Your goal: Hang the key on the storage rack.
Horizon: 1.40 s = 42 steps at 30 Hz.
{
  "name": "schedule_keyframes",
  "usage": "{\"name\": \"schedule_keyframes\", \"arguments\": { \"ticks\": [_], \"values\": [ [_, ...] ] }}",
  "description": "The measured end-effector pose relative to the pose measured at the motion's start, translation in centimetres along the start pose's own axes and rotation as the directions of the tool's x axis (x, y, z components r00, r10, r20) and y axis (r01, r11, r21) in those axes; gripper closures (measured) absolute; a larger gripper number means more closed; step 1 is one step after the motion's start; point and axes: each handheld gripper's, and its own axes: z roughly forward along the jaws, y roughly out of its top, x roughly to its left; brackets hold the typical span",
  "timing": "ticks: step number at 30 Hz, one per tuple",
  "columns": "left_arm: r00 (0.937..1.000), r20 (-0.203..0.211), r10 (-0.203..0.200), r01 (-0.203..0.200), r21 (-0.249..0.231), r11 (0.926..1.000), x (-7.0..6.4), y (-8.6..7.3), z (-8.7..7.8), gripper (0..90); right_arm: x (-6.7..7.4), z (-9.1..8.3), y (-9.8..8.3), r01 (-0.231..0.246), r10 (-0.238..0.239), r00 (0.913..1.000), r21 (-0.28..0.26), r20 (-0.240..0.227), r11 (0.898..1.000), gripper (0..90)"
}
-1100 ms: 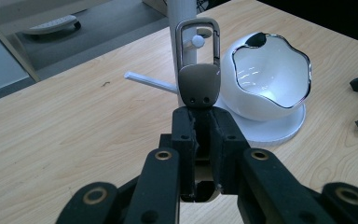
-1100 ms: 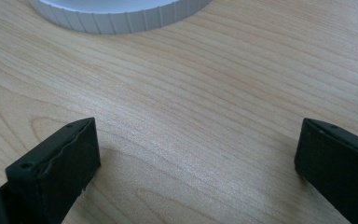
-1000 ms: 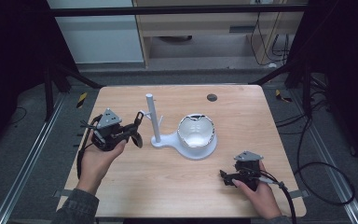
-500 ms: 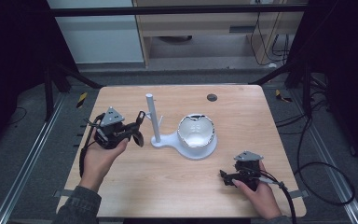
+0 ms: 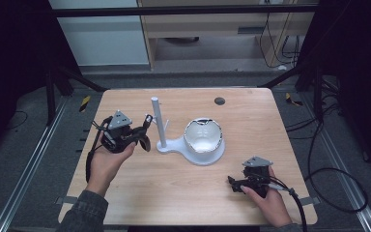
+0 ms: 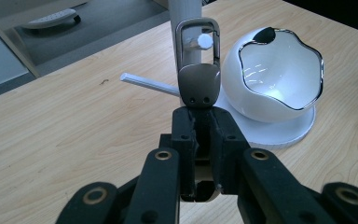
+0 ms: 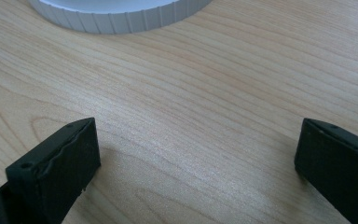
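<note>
A white stand (image 5: pixel 174 145) sits mid-table, with an upright post (image 5: pixel 156 121) and a white bowl (image 5: pixel 203 137) with a shiny rim. My left gripper (image 5: pixel 145 130) is just left of the post, shut on a brown tab with a metal loop (image 6: pixel 198 74). In the left gripper view the loop frames the tip of a short white peg (image 6: pixel 205 41) on the post (image 6: pixel 185 18); whether they touch I cannot tell. The bowl (image 6: pixel 279 79) lies to the right. My right gripper (image 5: pixel 233 182) rests on the table near the front right, jaws open (image 7: pixel 196 140) over bare wood.
A small dark round disc (image 5: pixel 219 101) lies at the far side of the wooden table (image 5: pixel 174 193). A thin white rod (image 6: pixel 149 83) shows low beside the post. The stand's ribbed base edge (image 7: pixel 121 16) is just ahead of my right gripper.
My left gripper has edged slightly toward the post with the tab in it. The right gripper has stayed still.
</note>
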Motion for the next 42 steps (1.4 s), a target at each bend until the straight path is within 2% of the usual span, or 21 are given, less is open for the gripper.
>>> {"name": "schedule_keyframes", "arguments": {
  "ticks": [13,42],
  "values": [
    [0.9998,0.004,-0.021,0.021,0.0,0.9998,0.1,0.1,0.8,80.7,0.0,0.0,0.0,0.0,0.0,1.0,0.0,0.0,1.0,0.5],
    [0.9998,0.008,-0.018,0.018,0.018,0.9997,-0.1,0.1,2.5,80.7,0.0,0.0,0.0,0.001,-0.001,1.0,0.0,0.0,1.0,0.4]
  ]
}}
